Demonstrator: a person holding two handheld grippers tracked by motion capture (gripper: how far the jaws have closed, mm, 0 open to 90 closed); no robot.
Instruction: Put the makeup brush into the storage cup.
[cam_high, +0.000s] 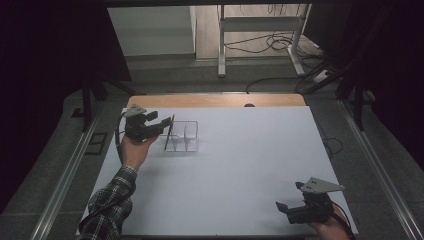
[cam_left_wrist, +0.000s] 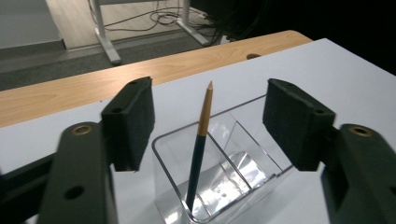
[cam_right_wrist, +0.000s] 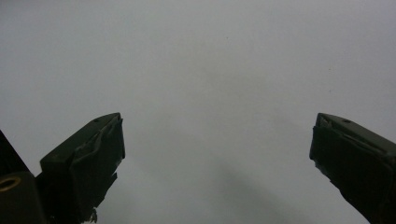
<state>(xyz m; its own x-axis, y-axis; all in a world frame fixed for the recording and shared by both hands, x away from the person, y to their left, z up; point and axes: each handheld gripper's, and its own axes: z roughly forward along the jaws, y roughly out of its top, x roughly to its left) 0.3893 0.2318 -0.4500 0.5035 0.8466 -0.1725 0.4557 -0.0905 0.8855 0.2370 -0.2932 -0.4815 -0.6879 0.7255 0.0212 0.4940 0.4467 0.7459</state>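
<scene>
A white sheet (cam_high: 240, 170) covers the table, with a strip of bare wood (cam_high: 215, 100) showing along its far edge; beyond it lie a grey floor, loose cables and the legs of a metal stand, all in dim light; near the far left corner of the sheet stands a clear plastic organizer (cam_high: 182, 136), a small open-topped box split by see-through dividers into compartments; a pencil (cam_left_wrist: 199, 149) with a dark barrel and a tan upper end stands inside it, in the end compartment nearest the left gripper (cam_high: 162, 126), its lower end on the floor of the box and its upper end leaning up and out above the rim; the other compartments visible in the left gripper view hold nothing; the left gripper hovers just beside that end of the organizer, held in a hand with a plaid sleeve (cam_high: 112, 205); its jaws are spread, one on each side of the pencil and clear of it, neither pad touching the barrel; the right gripper (cam_high: 292, 202) rests low near the front right corner of the sheet, well apart from the organizer, its jaws wide apart with bare white sheet between them
</scene>
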